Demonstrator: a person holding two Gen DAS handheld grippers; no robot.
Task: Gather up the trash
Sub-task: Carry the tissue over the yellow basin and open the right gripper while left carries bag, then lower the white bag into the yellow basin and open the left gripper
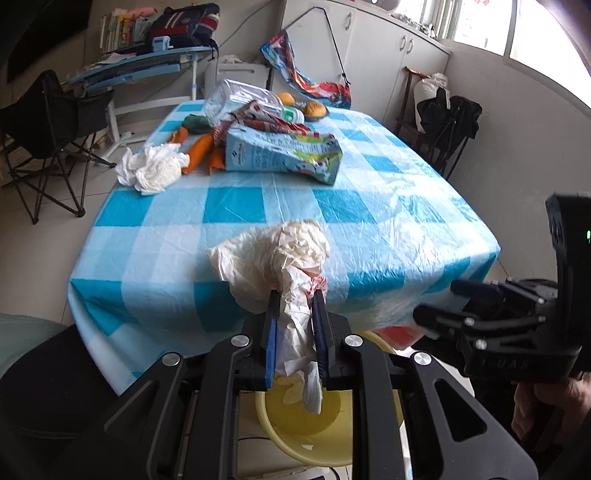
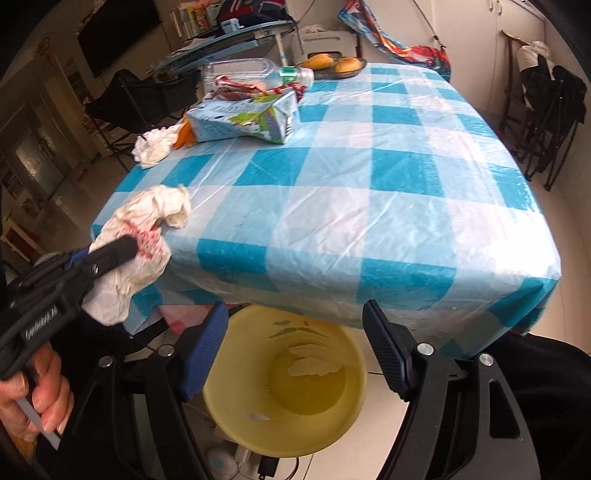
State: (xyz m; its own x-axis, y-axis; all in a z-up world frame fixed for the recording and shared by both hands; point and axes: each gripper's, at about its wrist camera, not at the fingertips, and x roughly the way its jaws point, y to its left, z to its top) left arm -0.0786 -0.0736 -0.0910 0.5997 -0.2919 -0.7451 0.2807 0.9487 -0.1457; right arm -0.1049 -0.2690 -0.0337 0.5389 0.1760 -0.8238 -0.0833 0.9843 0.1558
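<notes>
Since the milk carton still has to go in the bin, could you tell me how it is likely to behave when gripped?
The milk carton lies on its side with a crumpled, opened end, so it is probably empty and light. Its dented walls suggest it would cave in further under the pads rather than stay stiff. Flat faces make rolling unlikely.

Blue checked tablecloth (image 2: 369,192), 2 mangoes (image 2: 334,62) in a dark dish at the far end, plush carrots (image 1: 201,149), folding chair (image 1: 48,125), backpack (image 1: 184,26) on a desk.

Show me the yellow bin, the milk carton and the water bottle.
bin (image 2: 236,424): right wrist view, near rim.
carton (image 1: 273,157): left wrist view, side panel.
bottle (image 2: 243,72): right wrist view, clear body.
</notes>
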